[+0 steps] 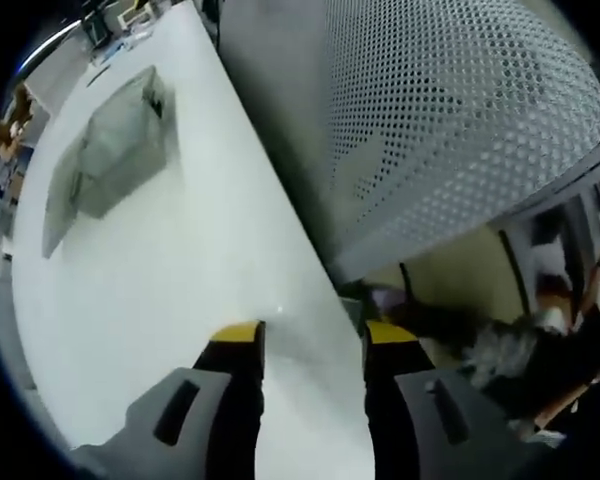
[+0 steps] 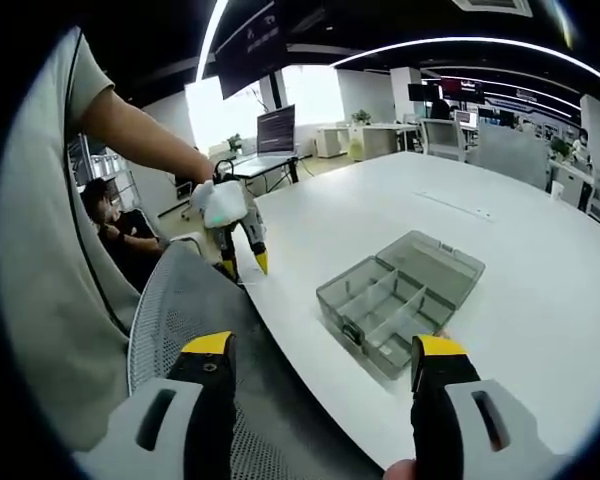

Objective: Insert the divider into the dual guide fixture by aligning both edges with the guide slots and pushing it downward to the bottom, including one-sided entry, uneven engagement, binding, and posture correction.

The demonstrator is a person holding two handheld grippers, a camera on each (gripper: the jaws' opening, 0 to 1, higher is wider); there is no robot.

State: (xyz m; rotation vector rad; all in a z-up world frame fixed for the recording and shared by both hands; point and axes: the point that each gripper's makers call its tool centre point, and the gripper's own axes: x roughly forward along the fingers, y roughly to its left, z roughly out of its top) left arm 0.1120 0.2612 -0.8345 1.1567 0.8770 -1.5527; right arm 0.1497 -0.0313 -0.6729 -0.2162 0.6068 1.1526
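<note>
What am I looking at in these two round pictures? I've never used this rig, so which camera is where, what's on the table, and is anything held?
No robot here: a person holds one claw in each hand, and a fisheye camera rides on each. In the left gripper view, the left claw is open and empty over the white table, beside a mesh chair back. In the right gripper view, the right claw is open and empty too. The clear compartment box lies open on the table. The left claw is also there, at the table's edge.
</note>
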